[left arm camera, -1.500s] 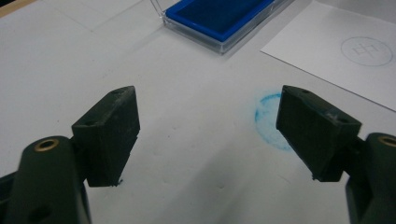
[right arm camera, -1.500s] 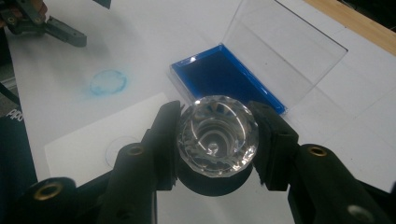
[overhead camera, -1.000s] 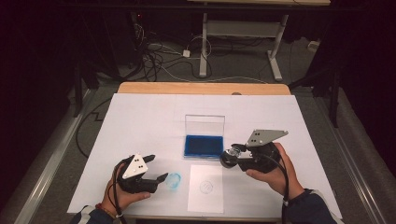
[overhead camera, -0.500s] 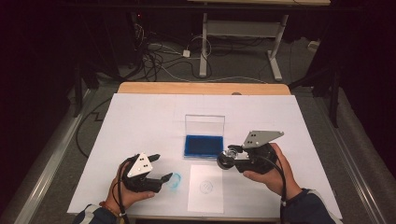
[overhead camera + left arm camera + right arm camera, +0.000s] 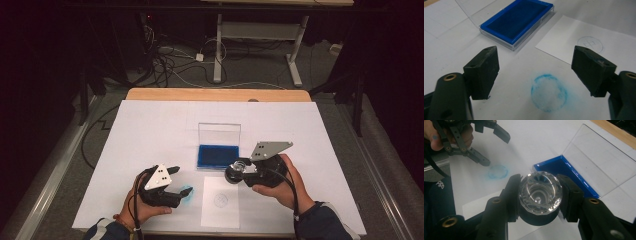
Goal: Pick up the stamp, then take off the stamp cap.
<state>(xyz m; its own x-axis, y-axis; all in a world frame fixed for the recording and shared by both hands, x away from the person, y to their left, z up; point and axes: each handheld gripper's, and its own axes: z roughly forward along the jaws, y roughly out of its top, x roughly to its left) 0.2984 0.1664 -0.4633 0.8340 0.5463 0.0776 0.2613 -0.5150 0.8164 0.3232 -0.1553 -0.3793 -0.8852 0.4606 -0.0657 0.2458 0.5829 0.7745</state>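
Stamp with a faceted clear-crystal knob and round black base (image 5: pixel 539 197) is sitting clamped between the jaws of the right gripper (image 5: pixel 239 170), gripped around its body, knob end facing that gripper's camera. In the high view the stamp (image 5: pixel 236 171) is hanging just in front of the open blue ink pad in its clear hinged-lid case (image 5: pixel 217 155), at the pad's near right corner, and just above the far edge of the small white paper sheet (image 5: pixel 220 212) bearing one faint round print (image 5: pixel 220 200). Long axis of the stamp is running knob-to-base, tilted rather than upright; the printing face is pointing away from the camera, and I cannot tell its exact angle to the table. Right hand is clearly the nearer one to both pad and sheet. Left gripper (image 5: pixel 172 182) is resting with jaws wide apart and holding nothing, straddling a smudged blue ink ring (image 5: pixel 549 91) on the white table cover (image 5: pixel 150 125). Judgement: the coming move depends on whether the face goes back to the pad or forward onto the sheet.
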